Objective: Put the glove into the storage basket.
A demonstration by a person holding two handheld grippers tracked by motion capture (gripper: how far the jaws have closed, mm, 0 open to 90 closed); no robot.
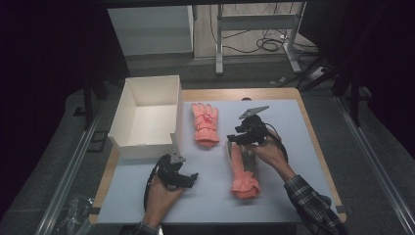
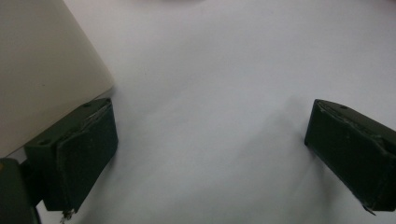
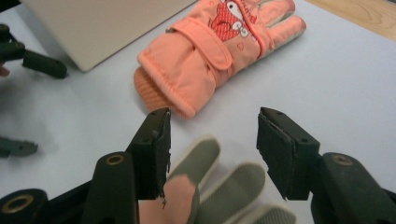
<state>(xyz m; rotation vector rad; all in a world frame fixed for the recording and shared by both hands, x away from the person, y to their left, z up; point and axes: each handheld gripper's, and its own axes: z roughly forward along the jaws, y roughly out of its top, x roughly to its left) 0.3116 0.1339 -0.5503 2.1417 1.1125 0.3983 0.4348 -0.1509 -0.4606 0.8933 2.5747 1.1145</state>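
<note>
Dark floor and a metal table frame (image 1: pixel 254 34) with loose cables lie beyond your table (image 1: pixel 313 147), whose top is a pale sheet with a wood edge showing at the far side and right.

Count what sits on it: one box, two gloves, and your two grippers.

One white box (image 1: pixel 147 115), open-topped, stands at the far left corner of the sheet; it is the biggest thing there, and its near wall rises just beyond your left gripper (image 1: pixel 178 174).

Two orange gloves lie right of the box. The far glove (image 1: pixel 205 123) lies flat, fingers pointing away from you, just beside the box wall. The near glove (image 1: pixel 242 171) lies palm up with its cuff toward you, its grey fingertips (image 3: pixel 205 156) under your right gripper (image 1: pixel 244 131).

Your right gripper hangs over those fingertips, jaws apart and not pressing on them. Your left gripper rests low near the box corner, jaws wide, bare sheet between them.
</note>
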